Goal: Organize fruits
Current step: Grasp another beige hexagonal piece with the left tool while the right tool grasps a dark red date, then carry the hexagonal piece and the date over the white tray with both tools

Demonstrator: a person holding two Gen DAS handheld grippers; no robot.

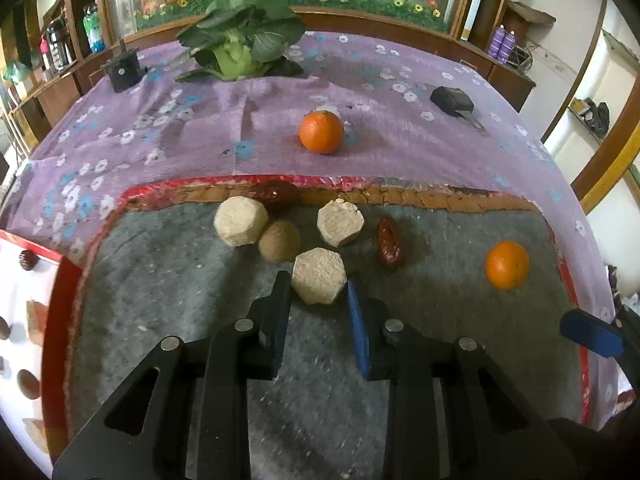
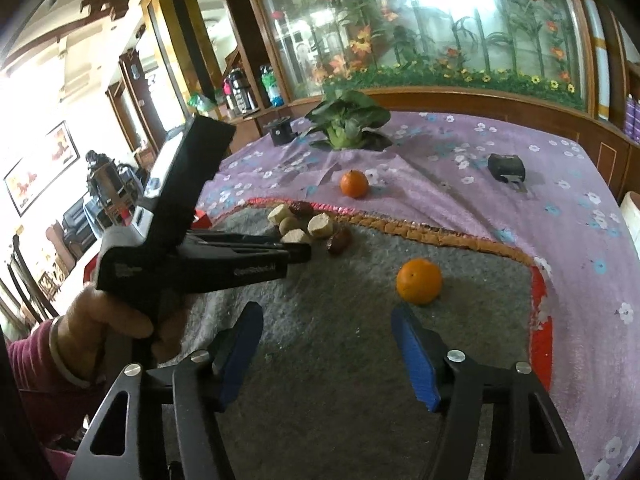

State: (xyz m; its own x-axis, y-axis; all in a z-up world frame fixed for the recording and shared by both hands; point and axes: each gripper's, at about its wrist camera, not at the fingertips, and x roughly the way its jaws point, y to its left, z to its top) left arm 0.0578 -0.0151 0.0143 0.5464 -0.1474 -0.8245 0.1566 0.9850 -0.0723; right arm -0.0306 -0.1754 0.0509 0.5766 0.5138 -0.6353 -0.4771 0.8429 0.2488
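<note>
The left tool (image 1: 318, 286) has its two fingers pressed on a pale peeled fruit piece (image 1: 319, 281); the piece sits on the grey mat (image 1: 180, 280), at the front of a small pile; so the left tool is clamped on that piece, though I cannot tell how tight the hold is.

The pile has two more pale pieces (image 1: 241, 221), a round brown fruit (image 1: 279, 241) and two red dates (image 1: 389, 246); they lie close together near the far edge of the mat.

The right tool (image 2: 326, 354) has its fingers apart with nothing between them; a near orange (image 2: 419, 281) sits on the mat just ahead of it; a far orange (image 2: 354, 184) rests on the purple cloth (image 2: 460, 208) past the mat, well apart from the first.

A white tray with a red rim (image 1: 68, 280) lies at the left of the mat; some small brown things already lie in it.

I think the step in hand is picking up the pale piece; next the left tool should lift it straight up so it does not bump the brown fruit, then carry it to where it belongs, maybe the tray; the right tool looks ready to close on the near orange; a round orange can roll, so it should go slow.
</note>
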